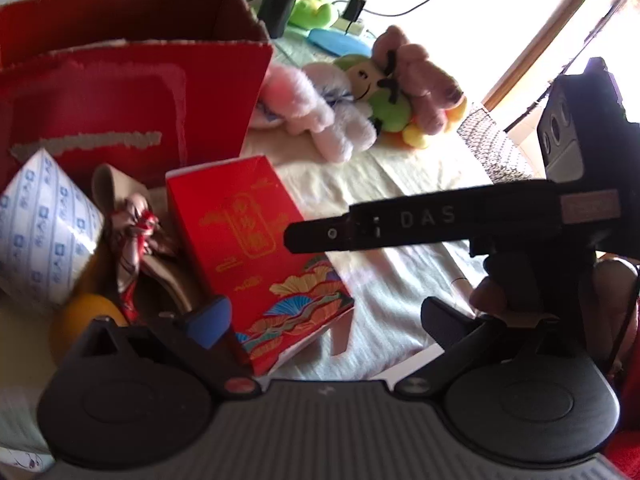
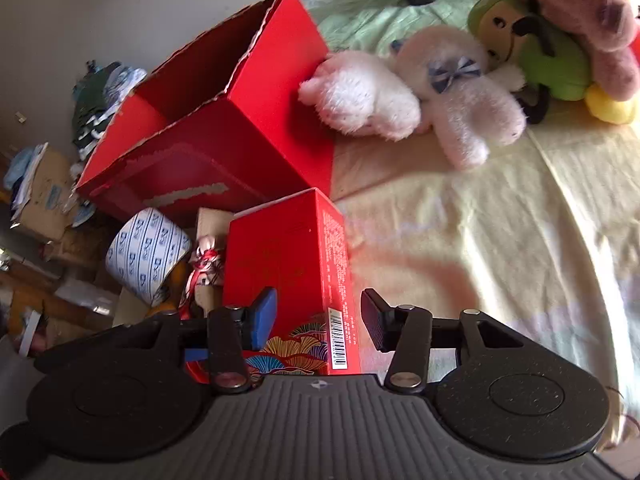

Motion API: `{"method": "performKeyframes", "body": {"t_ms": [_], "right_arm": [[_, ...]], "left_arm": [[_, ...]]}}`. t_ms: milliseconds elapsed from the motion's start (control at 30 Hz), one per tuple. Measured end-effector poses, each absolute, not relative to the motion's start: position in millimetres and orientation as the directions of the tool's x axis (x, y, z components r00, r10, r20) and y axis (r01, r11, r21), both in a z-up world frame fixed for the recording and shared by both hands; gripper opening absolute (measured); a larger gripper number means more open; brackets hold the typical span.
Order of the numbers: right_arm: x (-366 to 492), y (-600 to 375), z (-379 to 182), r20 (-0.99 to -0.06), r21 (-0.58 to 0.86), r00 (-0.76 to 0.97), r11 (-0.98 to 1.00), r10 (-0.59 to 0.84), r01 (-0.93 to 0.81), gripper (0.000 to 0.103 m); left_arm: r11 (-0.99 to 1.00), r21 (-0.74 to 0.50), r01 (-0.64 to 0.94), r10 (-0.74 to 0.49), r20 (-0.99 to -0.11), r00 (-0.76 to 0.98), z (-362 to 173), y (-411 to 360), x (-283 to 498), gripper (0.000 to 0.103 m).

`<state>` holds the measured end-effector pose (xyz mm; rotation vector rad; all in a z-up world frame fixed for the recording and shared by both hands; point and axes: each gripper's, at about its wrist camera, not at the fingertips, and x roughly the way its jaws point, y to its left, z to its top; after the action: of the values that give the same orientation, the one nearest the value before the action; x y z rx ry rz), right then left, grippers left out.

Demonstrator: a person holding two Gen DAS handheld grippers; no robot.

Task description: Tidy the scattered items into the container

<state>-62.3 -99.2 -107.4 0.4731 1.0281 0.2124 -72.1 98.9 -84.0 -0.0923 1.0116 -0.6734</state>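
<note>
Right gripper [image 2: 318, 322]: jaws apart, straddling the small red box [image 2: 288, 264], no clear grip. Left gripper [image 1: 324, 320]: wide open, empty, beside that box. Big red container [image 2: 224, 120] stands open just behind; tape roll [image 2: 146, 254] beside it.

The big red box [image 2: 224, 120] is cardboard, its torn rims rough and pale, its face scuffed where a label was peeled. The smaller red carton [image 2: 288, 264] looks smooth and slightly glossy with printed patterns. The plush toys [image 2: 460, 92] are fluffy pile fabric. The bed sheet [image 2: 480, 248] is wrinkled matt cloth. The wrapped roll [image 2: 148, 256] has shiny printed film.
</note>
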Motion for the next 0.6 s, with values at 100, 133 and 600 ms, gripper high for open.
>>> {"method": "performKeyframes", "body": {"t_ms": [100,133,600], "right_arm": [[-56.9,-95.1,-112.6,-0.771,0.470,0.482,0.883,0.416,-0.010,0.050],[-55.5,-94.1,-113.9,-0.769,0.472,0.474,0.881,0.428,-0.030,0.050],[-45.0,-115.9,-131.0,-0.731,0.560,0.435,0.827,0.526,-0.059,0.060]], "left_arm": [[0.836,-0.310,0.453,-0.491,-0.791,0.364,-88.9,92.1,-60.9,0.101],[0.840,-0.313,0.444,-0.486,-0.796,0.359,-91.6,93.3,-58.0,0.101],[0.845,-0.260,0.468,-0.462,-0.797,0.390,-97.9,57.2,-39.7,0.097]]}}
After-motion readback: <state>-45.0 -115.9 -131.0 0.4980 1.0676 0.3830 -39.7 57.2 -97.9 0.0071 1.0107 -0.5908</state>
